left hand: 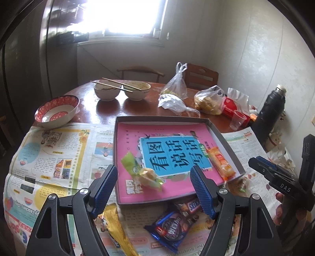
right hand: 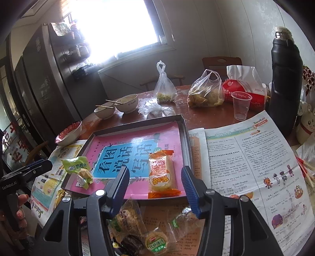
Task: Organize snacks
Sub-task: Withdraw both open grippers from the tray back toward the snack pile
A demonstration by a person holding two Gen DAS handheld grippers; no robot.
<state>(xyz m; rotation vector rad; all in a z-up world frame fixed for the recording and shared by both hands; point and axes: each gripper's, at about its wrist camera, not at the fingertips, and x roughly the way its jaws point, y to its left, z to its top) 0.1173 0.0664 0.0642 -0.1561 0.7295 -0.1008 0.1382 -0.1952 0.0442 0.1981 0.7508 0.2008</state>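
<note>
Bright window [left hand: 126, 15], pale walls [left hand: 246, 49]

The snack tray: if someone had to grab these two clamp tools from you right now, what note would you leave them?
Left gripper: jaws open, nothing between them, above the near edge of the tray.
Right gripper: jaws open, holding nothing, also at the tray's near edge.
Done: two snacks lie in the tray, the green packet on its left side and the orange packet on its right.
Left: the loose snacks on the newspaper in front of the tray, among them the blue cookie pack, the gold wrapper and the clear-wrapped pastries.
</note>
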